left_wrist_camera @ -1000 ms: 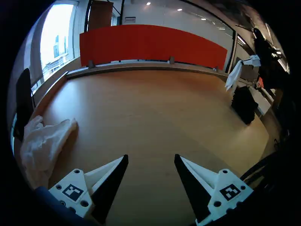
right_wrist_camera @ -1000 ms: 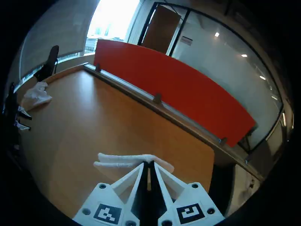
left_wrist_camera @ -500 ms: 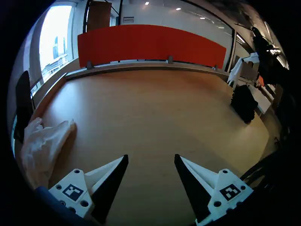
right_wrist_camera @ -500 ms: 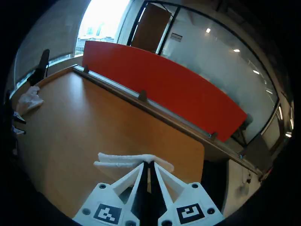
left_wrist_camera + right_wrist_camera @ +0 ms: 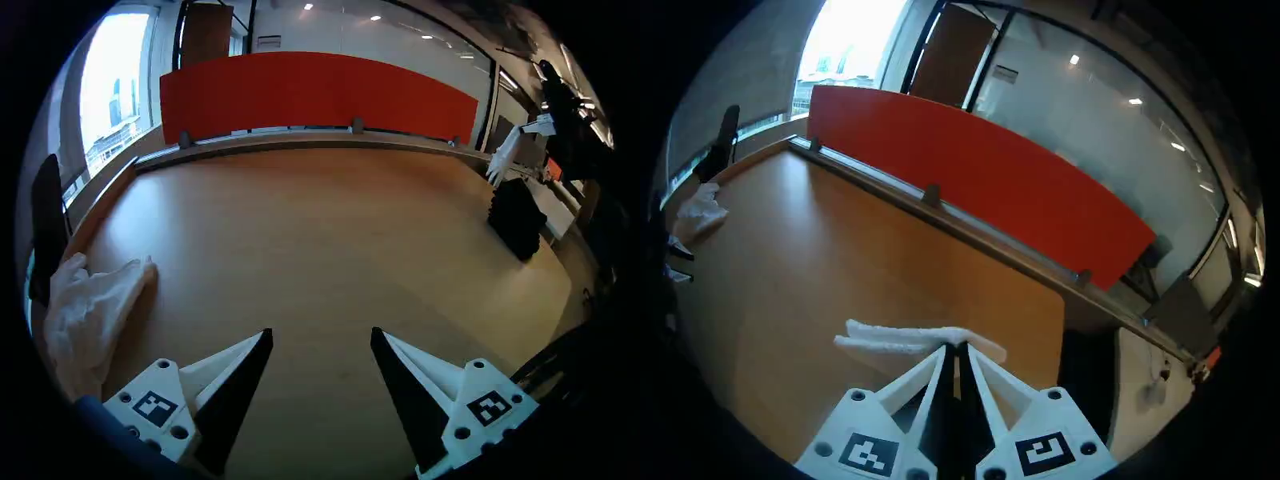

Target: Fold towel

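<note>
Swung further right since a moment ago, my right gripper is clamped fully closed on the white towel, held up over the counter. My left gripper gapes wide, empty, near a crumpled cloth. I judge it mid-fold; next, lay the towel down flat so my left can take a corner.

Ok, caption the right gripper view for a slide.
Right gripper shut on a folded white towel over the wooden table.

window glare — sharp, fisheye-warped edges
</note>
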Demonstrator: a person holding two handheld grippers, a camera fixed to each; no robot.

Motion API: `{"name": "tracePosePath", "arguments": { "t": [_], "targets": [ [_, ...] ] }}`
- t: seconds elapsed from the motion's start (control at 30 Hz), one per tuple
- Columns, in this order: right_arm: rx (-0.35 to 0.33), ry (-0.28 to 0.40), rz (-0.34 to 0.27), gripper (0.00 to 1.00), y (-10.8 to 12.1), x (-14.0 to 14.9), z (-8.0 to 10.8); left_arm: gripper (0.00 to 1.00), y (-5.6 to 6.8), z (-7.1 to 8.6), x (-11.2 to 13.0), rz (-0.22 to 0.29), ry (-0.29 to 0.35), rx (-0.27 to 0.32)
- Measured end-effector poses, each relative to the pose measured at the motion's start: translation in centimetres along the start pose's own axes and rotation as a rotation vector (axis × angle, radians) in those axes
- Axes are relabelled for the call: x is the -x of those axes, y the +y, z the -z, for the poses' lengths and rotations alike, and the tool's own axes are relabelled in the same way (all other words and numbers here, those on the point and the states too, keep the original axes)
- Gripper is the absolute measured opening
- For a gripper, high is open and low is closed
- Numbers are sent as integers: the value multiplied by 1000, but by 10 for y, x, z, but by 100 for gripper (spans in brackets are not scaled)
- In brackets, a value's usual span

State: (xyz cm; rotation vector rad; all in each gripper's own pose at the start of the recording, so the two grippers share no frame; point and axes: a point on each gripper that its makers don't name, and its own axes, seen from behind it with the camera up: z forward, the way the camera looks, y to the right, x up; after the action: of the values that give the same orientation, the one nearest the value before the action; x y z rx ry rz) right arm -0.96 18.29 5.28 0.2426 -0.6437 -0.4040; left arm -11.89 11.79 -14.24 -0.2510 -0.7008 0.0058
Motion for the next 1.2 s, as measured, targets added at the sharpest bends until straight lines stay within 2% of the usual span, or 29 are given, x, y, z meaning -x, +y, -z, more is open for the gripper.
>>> {"name": "tracePosePath", "arguments": {
  "t": [0.3, 0.6, 0.8, 1.2],
  "targets": [
    [28, -52, -54, 4, 9, 48, 25, 91, 2, 0, 0, -9, -3, 11],
    [50, -113, -123, 4, 6, 102, 46, 91, 3, 1, 1, -16, -8, 17],
    [54, -150, -163, 4, 1, 130, 52, 91, 2, 2, 2, -17, -9, 18],
    [58, -233, -207, 4, -2, 175, 53, 91, 1, 5, 3, -21, -13, 17]
  ]
}}
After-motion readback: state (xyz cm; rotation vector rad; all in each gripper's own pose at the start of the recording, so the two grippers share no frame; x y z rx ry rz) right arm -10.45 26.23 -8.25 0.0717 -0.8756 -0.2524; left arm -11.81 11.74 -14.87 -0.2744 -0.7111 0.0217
